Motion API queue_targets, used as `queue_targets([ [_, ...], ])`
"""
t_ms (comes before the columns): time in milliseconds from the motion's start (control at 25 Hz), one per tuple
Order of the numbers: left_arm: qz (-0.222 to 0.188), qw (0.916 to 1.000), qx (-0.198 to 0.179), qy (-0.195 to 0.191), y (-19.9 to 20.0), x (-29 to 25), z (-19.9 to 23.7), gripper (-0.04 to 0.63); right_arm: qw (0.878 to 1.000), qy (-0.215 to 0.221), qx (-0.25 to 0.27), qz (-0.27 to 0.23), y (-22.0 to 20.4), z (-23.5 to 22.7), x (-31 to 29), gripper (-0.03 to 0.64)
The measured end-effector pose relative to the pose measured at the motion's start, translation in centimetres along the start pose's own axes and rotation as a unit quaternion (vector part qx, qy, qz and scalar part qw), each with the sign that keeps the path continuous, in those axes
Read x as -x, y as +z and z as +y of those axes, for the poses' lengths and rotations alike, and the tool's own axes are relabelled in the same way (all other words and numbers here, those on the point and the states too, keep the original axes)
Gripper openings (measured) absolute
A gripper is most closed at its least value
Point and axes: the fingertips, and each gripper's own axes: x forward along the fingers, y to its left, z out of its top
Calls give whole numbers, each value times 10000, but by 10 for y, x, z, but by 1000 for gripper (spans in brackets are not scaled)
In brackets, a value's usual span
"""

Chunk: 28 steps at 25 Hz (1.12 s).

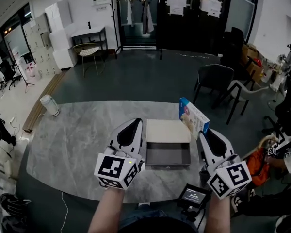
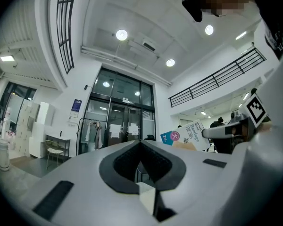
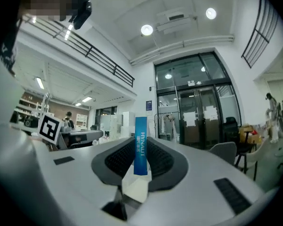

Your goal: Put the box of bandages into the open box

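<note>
The bandage box (image 1: 193,115), blue and white, is lifted above the grey marble table (image 1: 77,144) just right of the open box. My right gripper (image 1: 202,133) is shut on its near end. In the right gripper view its narrow blue edge (image 3: 140,145) stands upright between the two dark pads (image 3: 162,161). The open box (image 1: 168,155) is a shallow dark grey tray at the table's middle, with its beige lid (image 1: 167,130) lying flat behind it. My left gripper (image 1: 135,123) hovers at the tray's left side with its jaws together and nothing in them. From the left gripper view the bandage box (image 2: 184,136) shows to the right.
A small screen device (image 1: 194,195) sits at the table's front edge near my right arm. Dark and white chairs (image 1: 216,79) stand beyond the table's far right. A person (image 1: 281,154) sits at the right. A white cylinder (image 1: 51,105) stands on the floor at the left.
</note>
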Motion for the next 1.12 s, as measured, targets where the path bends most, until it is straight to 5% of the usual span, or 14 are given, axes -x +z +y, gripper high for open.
queue_targets([
  [200,321,9994,157,-9,-28,0,29,11,9873,373,-1148,1036,-39,4,-27,92],
  [400,679,9968,364,197,-57,5,47,11,9682,451,-1220,2137,-94,15,-38,92],
  [1120,2050,9683,1184,801,-161,49,54,11,8846,856,-2274,3981,-215,50,-43,92],
])
